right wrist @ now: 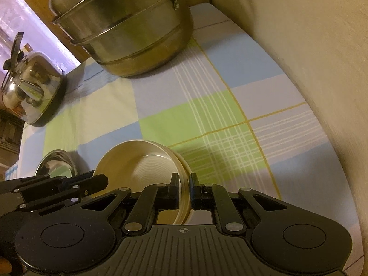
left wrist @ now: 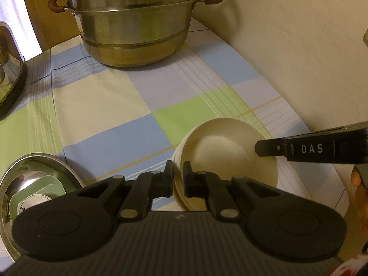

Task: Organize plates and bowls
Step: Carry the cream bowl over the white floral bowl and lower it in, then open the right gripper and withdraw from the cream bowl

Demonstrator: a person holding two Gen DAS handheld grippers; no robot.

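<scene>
Both grippers are clamping one cream bowl stack (left wrist: pixel 226 154) by opposite rims. The left gripper (left wrist: pixel 178 174) is pinching the near-left rim, jaws closed on it; the right gripper (right wrist: pixel 184 185) is pinching the right-hand rim, jaws likewise closed on it.

Judgement: gripping at two sides is keeping the nested bowls together and level, since one thin-rim pinch would probably let the stack tip or slide apart.

The stack is sitting low over the checked cloth (left wrist: pixel 128 105), near the wall (left wrist: pixel 299 46); whether it is resting on the cloth or just lifted, I cannot tell. At least two nested rims are showing in the right wrist view.

A steel bowl (left wrist: pixel 34 174) is sitting just to the left of the stack, with something pale green inside it. The steamer pot (left wrist: pixel 135 27) is standing well behind, and a kettle (right wrist: pixel 32 87) is at far left.

Writing: "DAS" is reading in white letters on the right gripper's finger in the left wrist view. A small crosshair mark is showing on the right gripper's body. No other readable labels.
</scene>
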